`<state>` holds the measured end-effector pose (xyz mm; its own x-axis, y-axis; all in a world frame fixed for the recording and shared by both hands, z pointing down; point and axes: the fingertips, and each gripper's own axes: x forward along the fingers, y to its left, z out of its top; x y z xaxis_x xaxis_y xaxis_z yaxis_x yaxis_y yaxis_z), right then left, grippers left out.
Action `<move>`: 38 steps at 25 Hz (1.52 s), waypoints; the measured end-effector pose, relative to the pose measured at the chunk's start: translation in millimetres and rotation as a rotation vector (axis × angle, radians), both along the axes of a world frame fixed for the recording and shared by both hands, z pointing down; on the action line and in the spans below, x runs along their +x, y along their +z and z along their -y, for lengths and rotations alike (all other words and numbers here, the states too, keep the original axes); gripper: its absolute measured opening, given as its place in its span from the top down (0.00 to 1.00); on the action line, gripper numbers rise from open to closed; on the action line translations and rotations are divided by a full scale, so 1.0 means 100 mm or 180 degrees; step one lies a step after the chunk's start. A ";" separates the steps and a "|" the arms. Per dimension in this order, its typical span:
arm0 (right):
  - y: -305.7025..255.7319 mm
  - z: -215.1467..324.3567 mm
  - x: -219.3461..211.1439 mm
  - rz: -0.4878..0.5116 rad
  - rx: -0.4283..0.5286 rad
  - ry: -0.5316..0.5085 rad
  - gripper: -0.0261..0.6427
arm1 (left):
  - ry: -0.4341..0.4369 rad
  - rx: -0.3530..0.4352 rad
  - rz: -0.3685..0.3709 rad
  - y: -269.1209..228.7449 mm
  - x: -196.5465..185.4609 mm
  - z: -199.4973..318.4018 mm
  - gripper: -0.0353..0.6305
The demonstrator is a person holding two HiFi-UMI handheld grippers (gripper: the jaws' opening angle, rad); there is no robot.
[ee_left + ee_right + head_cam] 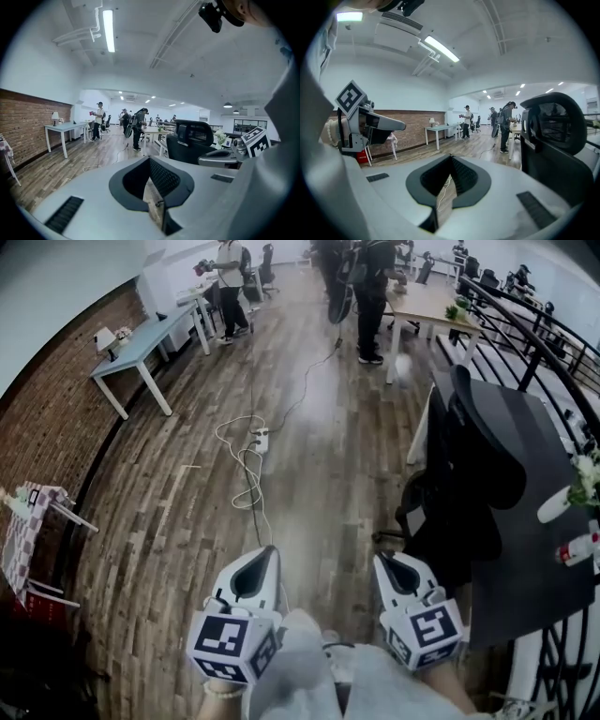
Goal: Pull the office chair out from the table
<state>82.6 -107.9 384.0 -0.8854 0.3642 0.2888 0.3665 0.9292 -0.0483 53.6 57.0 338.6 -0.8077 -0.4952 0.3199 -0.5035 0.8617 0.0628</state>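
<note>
A black office chair point(473, 474) with a headrest stands tucked against the dark table point(530, 549) at the right of the head view. In the right gripper view the chair point(555, 140) fills the right side, close by; in the left gripper view the chair point(194, 140) lies ahead to the right. My left gripper point(267, 554) is shut and holds nothing, over the wood floor left of the chair. My right gripper point(382, 562) is also shut and empty, just short of the chair's base. Neither gripper touches the chair.
A white power strip point(260, 440) and cables lie on the floor ahead. People point(370, 296) stand further off by a wooden table point(427, 306). A light table point(141, 348) lines the brick wall at left. Flowers and bottles point(577, 498) sit on the dark table.
</note>
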 end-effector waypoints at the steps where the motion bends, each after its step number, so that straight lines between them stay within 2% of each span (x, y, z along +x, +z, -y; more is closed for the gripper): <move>1: 0.01 0.07 0.01 0.0003 -0.0003 0.0063 0.96 | 0.0060 0.0005 0.0008 0.00 -0.03 0.08 0.94; 12: 0.00 0.81 -0.02 -0.0005 0.0103 0.0846 0.96 | 0.0824 0.0135 -0.0003 0.05 -0.49 0.93 0.94; 18: -0.07 1.21 -0.24 0.0013 0.0171 0.1367 0.96 | 0.1340 0.0178 0.0043 -0.02 -0.98 1.46 0.94; 22: -0.18 1.47 -0.39 0.0004 0.0231 0.1756 0.96 | 0.1759 0.0044 -0.0023 -0.14 -1.27 1.76 0.94; 25: -0.25 1.58 -0.52 -0.0004 0.0266 0.2010 0.96 | 0.2048 0.0138 0.0042 -0.19 -1.55 1.93 0.94; 28: -0.25 1.61 -0.63 -0.0029 0.0299 0.2254 0.96 | 0.2288 0.0120 0.0062 -0.16 -1.79 2.03 0.94; 34: -0.30 1.81 -0.71 0.0012 0.0417 0.2693 0.95 | 0.2682 -0.0086 0.0463 -0.16 -2.16 2.41 0.93; 38: -0.33 1.98 -0.62 -0.0048 0.0691 0.3000 0.95 | 0.2981 -0.0300 0.0847 -0.13 -2.31 2.72 0.93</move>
